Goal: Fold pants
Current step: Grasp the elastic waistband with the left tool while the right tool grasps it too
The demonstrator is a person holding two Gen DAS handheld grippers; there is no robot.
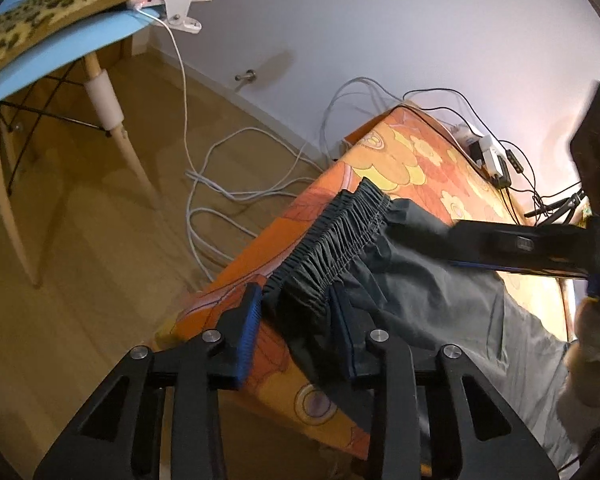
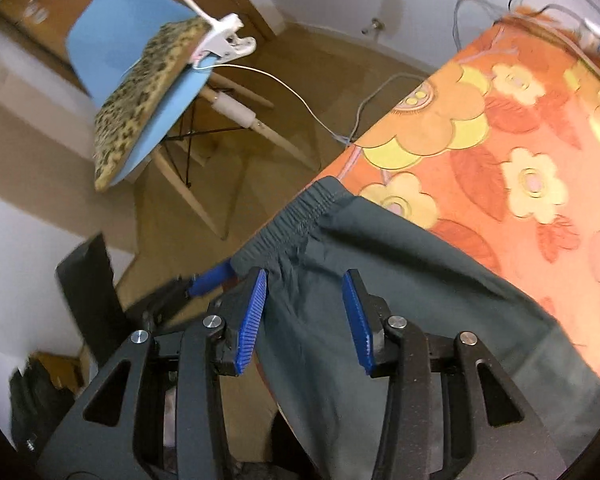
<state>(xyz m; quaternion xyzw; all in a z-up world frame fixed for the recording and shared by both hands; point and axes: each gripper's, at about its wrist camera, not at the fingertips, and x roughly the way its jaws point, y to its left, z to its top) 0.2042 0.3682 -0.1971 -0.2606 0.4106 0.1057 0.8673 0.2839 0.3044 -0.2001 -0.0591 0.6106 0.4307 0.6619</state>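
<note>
Dark grey pants (image 1: 420, 280) lie on a bed with an orange flowered cover (image 1: 400, 160), their gathered elastic waistband (image 1: 332, 232) at the bed's edge. My left gripper (image 1: 296, 292) is open, its blue-padded jaws on either side of the near end of the waistband. My right gripper (image 2: 304, 280) is open above the pants (image 2: 380, 300) just behind the waistband (image 2: 288, 220). The right gripper also shows in the left wrist view (image 1: 532, 244) as a dark bar over the cloth. The left gripper's blue fingertip (image 2: 210, 276) shows in the right wrist view.
A blue chair (image 1: 60, 60) with a leopard-print cushion (image 1: 52, 12) and a white clip lamp (image 1: 172, 4) stands on the wooden floor. White cables (image 1: 220, 184) lie on the floor by the bed. Chargers and black wires (image 1: 496, 160) sit at the bed's far edge by the wall.
</note>
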